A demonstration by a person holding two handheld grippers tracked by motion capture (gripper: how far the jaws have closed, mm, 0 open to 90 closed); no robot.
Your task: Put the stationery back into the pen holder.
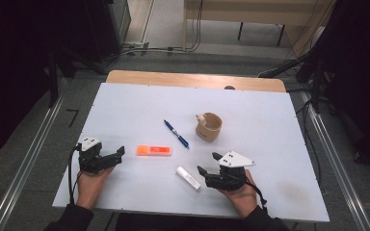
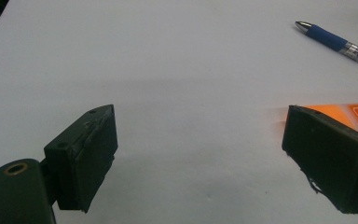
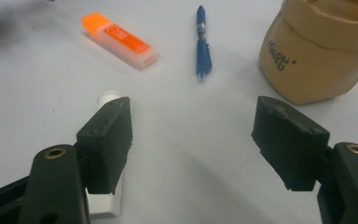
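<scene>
On the white table (image 1: pixel 125 106) lie an orange marker (image 1: pixel 154 150), a blue pen (image 1: pixel 176 134) and a short white tube (image 1: pixel 188 177); a tan soft cup (image 1: pixel 208 126) stands behind them. My left gripper (image 1: pixel 120 155) rests at the front left, open and empty, with the orange marker (image 2: pixel 354 114) just beyond its right jaw and the pen (image 2: pixel 340 44) farther off. My right gripper (image 1: pixel 207 162) is open at the front right, low over the table. The white tube (image 3: pixel 109 98) lies under and beside its left jaw, not gripped. Ahead are the marker (image 3: pixel 121 39), pen (image 3: pixel 201 42) and cup (image 3: pixel 317 56).
The table's front edge runs just under both hands. Bare wood shows along the table's far edge (image 1: pixel 192 79). Metal rails (image 1: pixel 24 163) flank the table on the floor, with dark equipment and cables behind.
</scene>
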